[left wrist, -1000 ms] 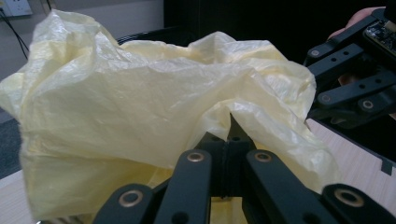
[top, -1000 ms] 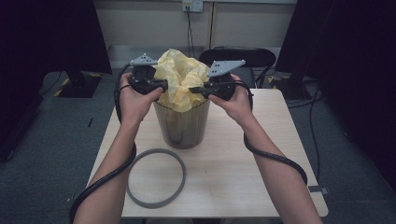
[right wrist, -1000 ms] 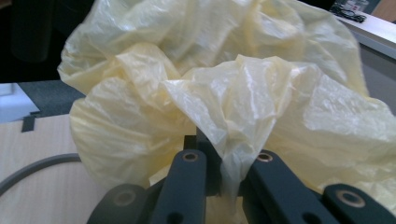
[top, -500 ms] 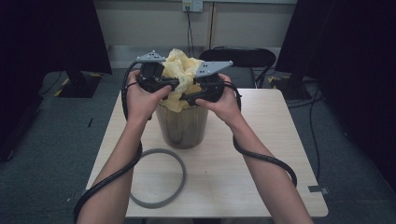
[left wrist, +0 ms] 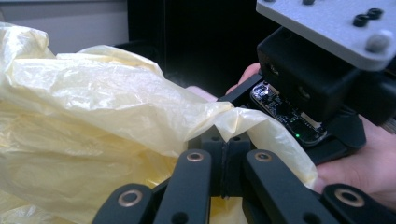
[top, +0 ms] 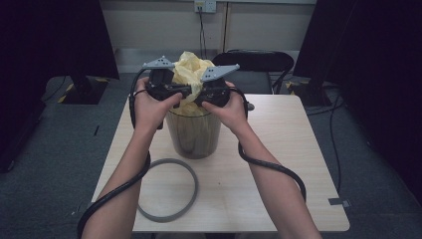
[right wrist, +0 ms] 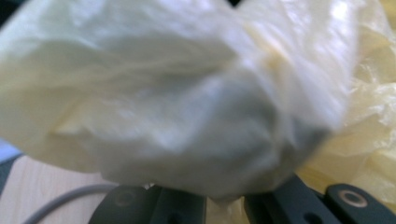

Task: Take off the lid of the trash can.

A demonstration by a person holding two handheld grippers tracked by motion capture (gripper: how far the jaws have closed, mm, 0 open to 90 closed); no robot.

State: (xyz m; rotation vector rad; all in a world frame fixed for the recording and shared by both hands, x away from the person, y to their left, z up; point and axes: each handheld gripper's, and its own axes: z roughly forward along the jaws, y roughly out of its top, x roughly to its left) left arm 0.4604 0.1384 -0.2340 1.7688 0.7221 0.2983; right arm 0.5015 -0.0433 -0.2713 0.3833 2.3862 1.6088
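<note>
Yellow bag point(top: 191, 69) is bunched above the bin point(top: 193, 132) at table point(top: 278, 164) centre. Left gripper point(left wrist: 225, 156) is pinched on a bag fold; right gripper point(top: 199, 94), jaws pressed together, is buried in bag plastic.

A blurred bulge of pale yellow plastic bag point(right wrist: 177, 98) sits close to the camera, with more crinkled yellow film at the right edge. The black right claw point(right wrist: 224, 200) rises from the bottom, its tips hidden under the plastic. At lower left, a pale wooden tabletop point(right wrist: 28, 196) carries a curved grey ring point(right wrist: 60, 200).
</note>
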